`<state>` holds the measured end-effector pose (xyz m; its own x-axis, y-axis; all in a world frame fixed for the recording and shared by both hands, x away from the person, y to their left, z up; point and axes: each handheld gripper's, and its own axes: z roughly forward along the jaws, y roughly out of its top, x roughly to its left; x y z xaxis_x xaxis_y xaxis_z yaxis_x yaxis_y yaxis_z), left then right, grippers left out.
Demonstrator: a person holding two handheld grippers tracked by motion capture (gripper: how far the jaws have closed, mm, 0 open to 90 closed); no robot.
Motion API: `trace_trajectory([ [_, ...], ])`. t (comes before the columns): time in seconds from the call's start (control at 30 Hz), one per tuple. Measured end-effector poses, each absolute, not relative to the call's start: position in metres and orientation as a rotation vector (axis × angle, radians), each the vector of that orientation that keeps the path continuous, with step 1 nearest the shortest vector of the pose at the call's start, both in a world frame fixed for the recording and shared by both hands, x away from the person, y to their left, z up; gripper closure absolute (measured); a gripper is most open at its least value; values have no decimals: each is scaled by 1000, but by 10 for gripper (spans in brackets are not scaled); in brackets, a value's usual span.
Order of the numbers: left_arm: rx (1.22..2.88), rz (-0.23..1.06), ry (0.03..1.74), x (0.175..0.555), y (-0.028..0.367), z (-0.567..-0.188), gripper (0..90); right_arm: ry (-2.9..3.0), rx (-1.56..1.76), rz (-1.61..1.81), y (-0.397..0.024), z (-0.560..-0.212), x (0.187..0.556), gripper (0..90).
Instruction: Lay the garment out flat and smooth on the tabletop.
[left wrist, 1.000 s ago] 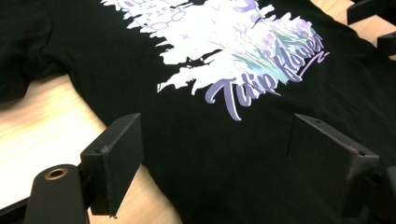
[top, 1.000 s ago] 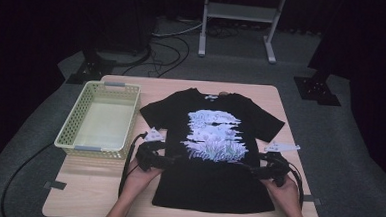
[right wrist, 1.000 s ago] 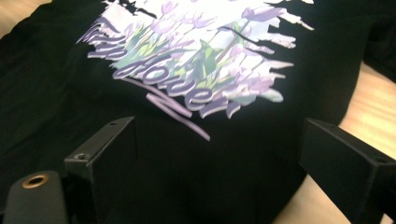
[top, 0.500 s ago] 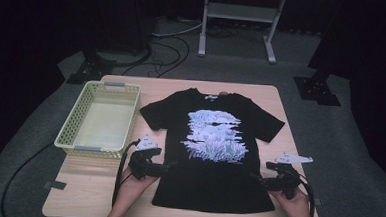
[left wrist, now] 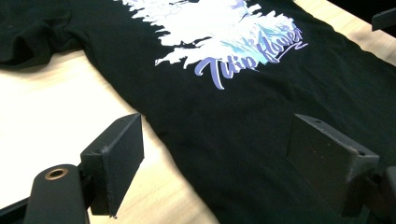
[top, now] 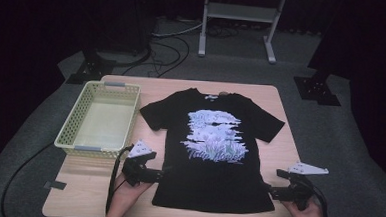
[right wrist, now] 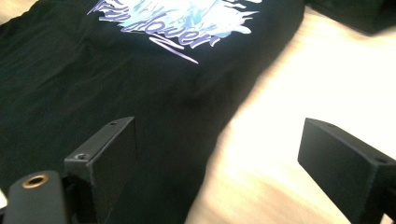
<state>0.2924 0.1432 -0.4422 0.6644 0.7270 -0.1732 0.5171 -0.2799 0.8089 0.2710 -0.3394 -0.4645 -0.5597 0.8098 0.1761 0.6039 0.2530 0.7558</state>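
The shirt lies flat on the worktop (print up). Both grippers, left and right, gape wide at its lower side edges, holding nothing. Next: pinch the edges to fold.

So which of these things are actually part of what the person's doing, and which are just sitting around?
In the job:
- black T-shirt
- left gripper, open
- right gripper, open

Lying about:
- yellow basket
- metal stand
- floor cables
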Motion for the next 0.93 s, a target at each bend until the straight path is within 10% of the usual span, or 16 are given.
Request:
trace_trajectory([
  [0.93,1878,287,992,248,161,-439,179,2200,1357,1237,-373,-466,219,116],
])
